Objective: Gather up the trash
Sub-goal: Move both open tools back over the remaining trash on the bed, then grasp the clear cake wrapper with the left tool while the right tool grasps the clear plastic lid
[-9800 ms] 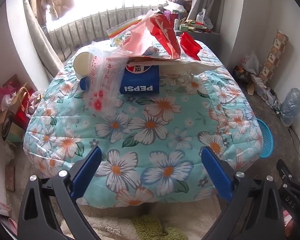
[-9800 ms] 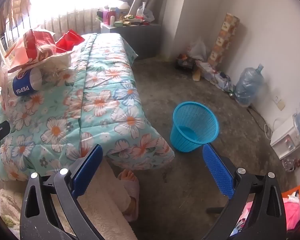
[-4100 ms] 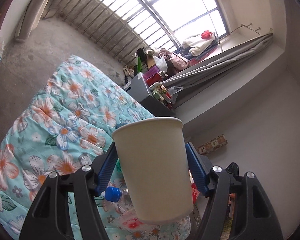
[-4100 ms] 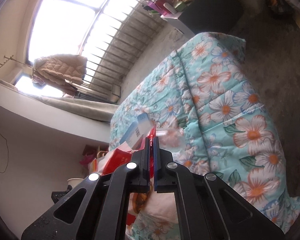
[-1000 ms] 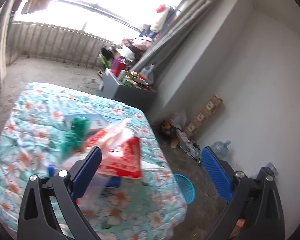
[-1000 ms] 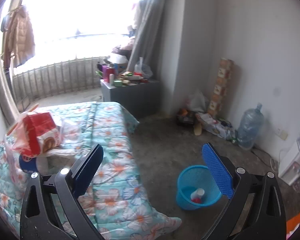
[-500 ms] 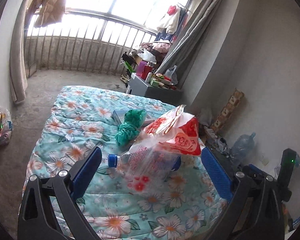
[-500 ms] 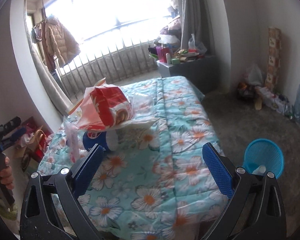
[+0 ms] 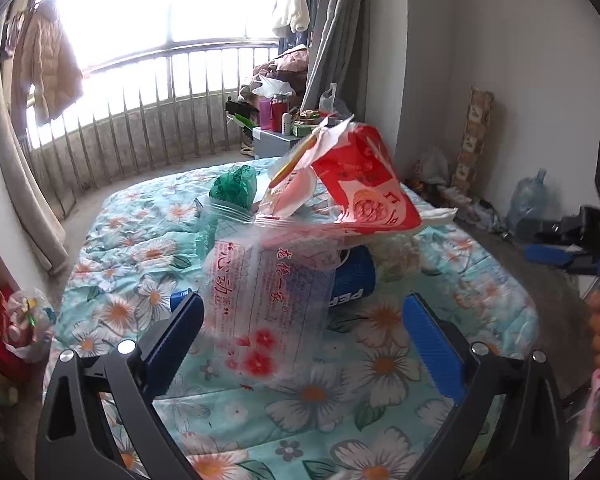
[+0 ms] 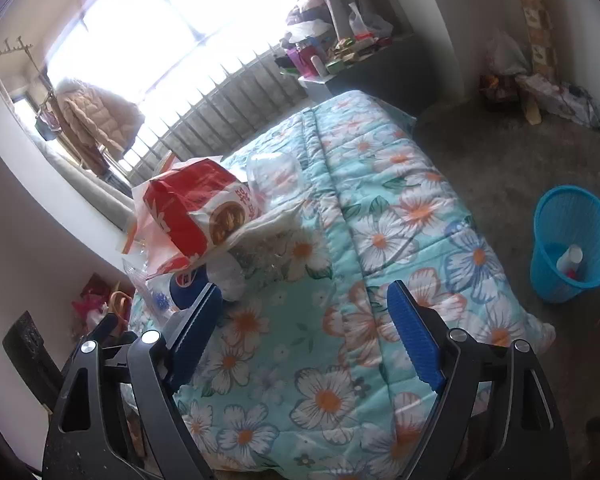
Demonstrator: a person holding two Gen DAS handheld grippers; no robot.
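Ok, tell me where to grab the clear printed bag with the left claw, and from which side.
Take the clear bag by its lower flat part, coming in from the near side, where the open left claw already faces it. That part stands upright and thin between the pads, clear of the red bag lying over its top.

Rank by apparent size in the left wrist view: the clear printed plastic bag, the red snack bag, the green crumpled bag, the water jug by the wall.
1. clear printed plastic bag, though nearest the camera
2. red snack bag
3. green crumpled bag and water jug look alike; the jug stands farther off.
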